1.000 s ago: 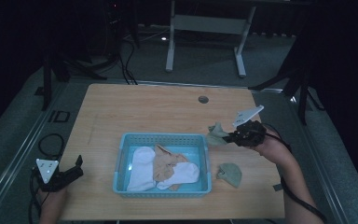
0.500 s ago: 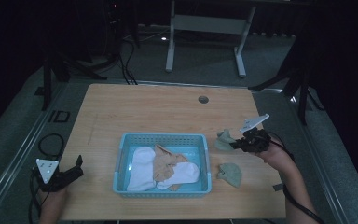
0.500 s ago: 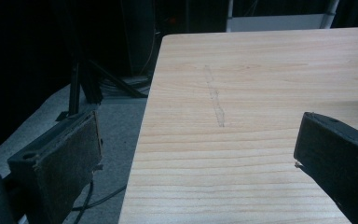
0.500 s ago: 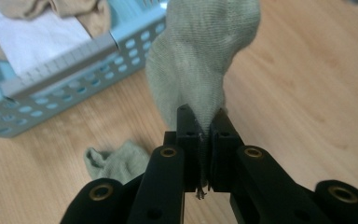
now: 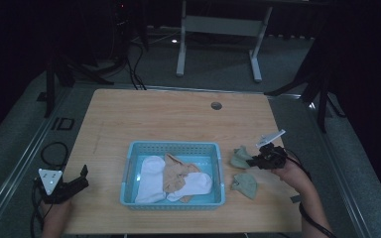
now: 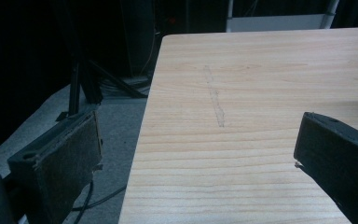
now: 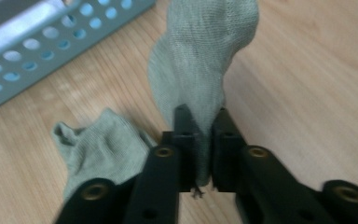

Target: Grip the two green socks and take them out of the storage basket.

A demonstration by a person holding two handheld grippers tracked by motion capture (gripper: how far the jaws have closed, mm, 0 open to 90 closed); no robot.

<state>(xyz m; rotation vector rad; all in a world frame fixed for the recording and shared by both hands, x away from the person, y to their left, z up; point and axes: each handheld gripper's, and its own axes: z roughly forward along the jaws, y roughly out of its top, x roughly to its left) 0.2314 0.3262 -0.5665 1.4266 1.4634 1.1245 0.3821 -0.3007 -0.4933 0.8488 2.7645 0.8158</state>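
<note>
Left gripper view: gripper (image 6: 191,163) straddles table edge (image 6: 137,140), wide apart.

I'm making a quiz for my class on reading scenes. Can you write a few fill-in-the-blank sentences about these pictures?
1. The right gripper is shut on a green ____.
2. A second green sock lies on the table to the ____ of the blue basket.
3. The left gripper has its jaws ____ and holds nothing.
4. Inside the basket, a tan sock lies on top of ____ socks.

Missing words: sock; right; open; white
</note>
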